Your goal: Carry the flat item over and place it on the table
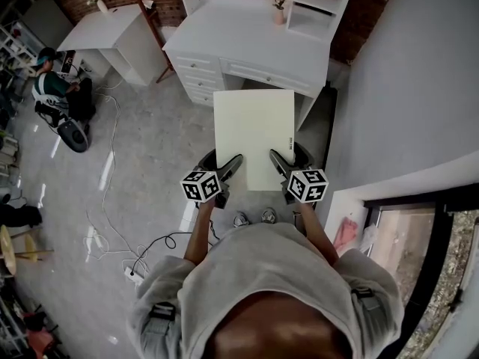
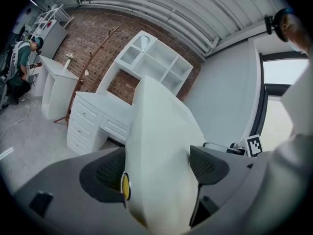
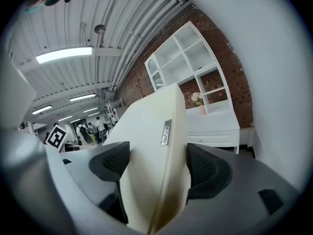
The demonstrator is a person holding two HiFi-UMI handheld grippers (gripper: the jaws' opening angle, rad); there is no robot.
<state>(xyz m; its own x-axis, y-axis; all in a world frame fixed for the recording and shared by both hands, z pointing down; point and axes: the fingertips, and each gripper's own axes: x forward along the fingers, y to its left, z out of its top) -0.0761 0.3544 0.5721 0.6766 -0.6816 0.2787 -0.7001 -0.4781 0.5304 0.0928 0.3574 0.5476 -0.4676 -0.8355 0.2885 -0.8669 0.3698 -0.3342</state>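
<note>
Right, head view: the flat board (image 1: 254, 137) is up in the air at 12 o'clock from the person, seemingly just short of the white desk (image 1: 247, 40). The left gripper (image 1: 229, 167) clamps its near edge at 7 o'clock, the right gripper (image 1: 280, 163) at 5 o'clock. Looks like the carry step, with the board not placed yet.

Left gripper view: the jaws stand wide, but both pads (image 2: 208, 164) press on the board's thickness. Firm hold.

Right gripper view: same, a pad on either side of the board edge, beside a small label (image 3: 166, 132).

To do it well, move both grippers together and level so the board doesn't twist. Aim for bare desk top at 11 o'clock, clear of the flower vase (image 1: 278, 10) at 1 o'clock. Release only once the board lies flat.
</note>
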